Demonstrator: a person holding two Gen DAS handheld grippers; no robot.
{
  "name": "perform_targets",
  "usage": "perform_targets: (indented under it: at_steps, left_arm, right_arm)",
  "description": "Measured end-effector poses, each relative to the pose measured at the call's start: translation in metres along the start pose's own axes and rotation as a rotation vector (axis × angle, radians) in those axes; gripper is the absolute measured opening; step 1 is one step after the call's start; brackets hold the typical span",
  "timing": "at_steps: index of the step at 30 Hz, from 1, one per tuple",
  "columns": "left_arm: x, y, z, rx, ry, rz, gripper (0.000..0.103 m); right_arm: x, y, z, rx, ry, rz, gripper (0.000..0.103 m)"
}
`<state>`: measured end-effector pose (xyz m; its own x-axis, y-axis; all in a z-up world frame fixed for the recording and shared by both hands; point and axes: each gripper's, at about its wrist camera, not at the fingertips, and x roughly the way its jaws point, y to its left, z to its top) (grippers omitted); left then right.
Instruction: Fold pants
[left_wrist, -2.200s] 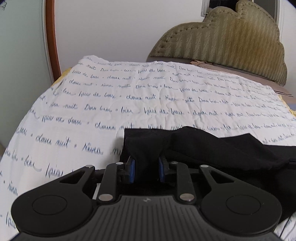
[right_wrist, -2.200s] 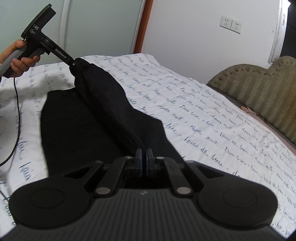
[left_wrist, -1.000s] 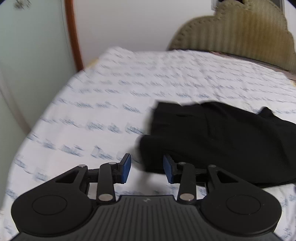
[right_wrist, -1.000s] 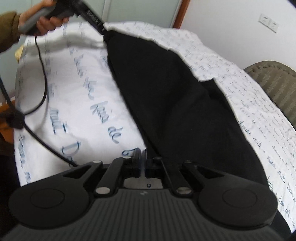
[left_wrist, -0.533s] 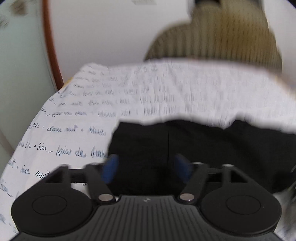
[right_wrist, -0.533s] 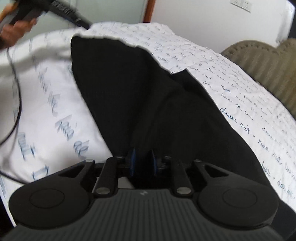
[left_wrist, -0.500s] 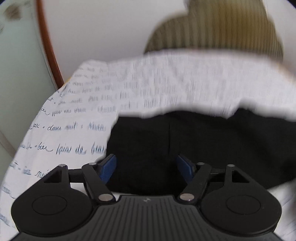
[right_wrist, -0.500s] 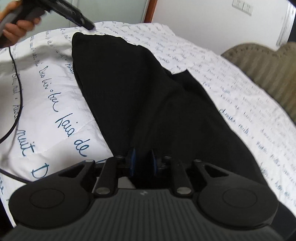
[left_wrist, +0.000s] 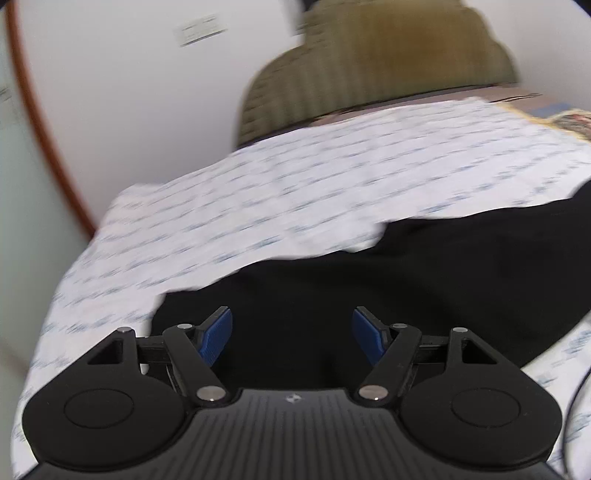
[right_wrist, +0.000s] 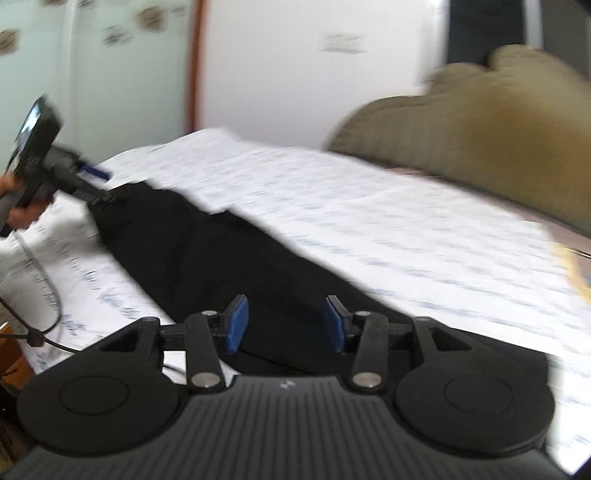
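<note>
Bed took up most of both views, covered by a white sheet (left_wrist: 332, 192) printed with blue script, blurred by motion. Olive padded headboard (right_wrist: 498, 136) with scalloped top stood at the far end. White wall (left_wrist: 129, 92) behind it carried a socket plate (right_wrist: 340, 42). Reddish-brown wood trim (left_wrist: 40, 122) ran down beside a pale green frosted panel (right_wrist: 110, 74) with small dark motifs. Dark opening (right_wrist: 484, 26) showed above the headboard. Light was even, daylight-like.

Black pants (left_wrist: 406, 280) lying folded lengthwise, flat on bed.
</note>
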<state>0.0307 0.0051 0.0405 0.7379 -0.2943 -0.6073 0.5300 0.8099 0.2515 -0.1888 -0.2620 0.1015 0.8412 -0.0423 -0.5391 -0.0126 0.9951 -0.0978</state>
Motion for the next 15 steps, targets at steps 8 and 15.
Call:
perform_targets:
  at_steps: [8, 15]
  left_arm:
    - [0.002, -0.121, 0.024, 0.167, -0.076, -0.169, 0.071]
    - [0.006, -0.223, 0.024, 0.369, -0.145, -0.194, 0.072]
  right_arm:
    - [-0.029, -0.072, -0.031, 0.215, -0.029, -0.148, 0.054]
    - [0.064, -0.128, -0.085, 0.568, 0.058, -0.141, 0.053]
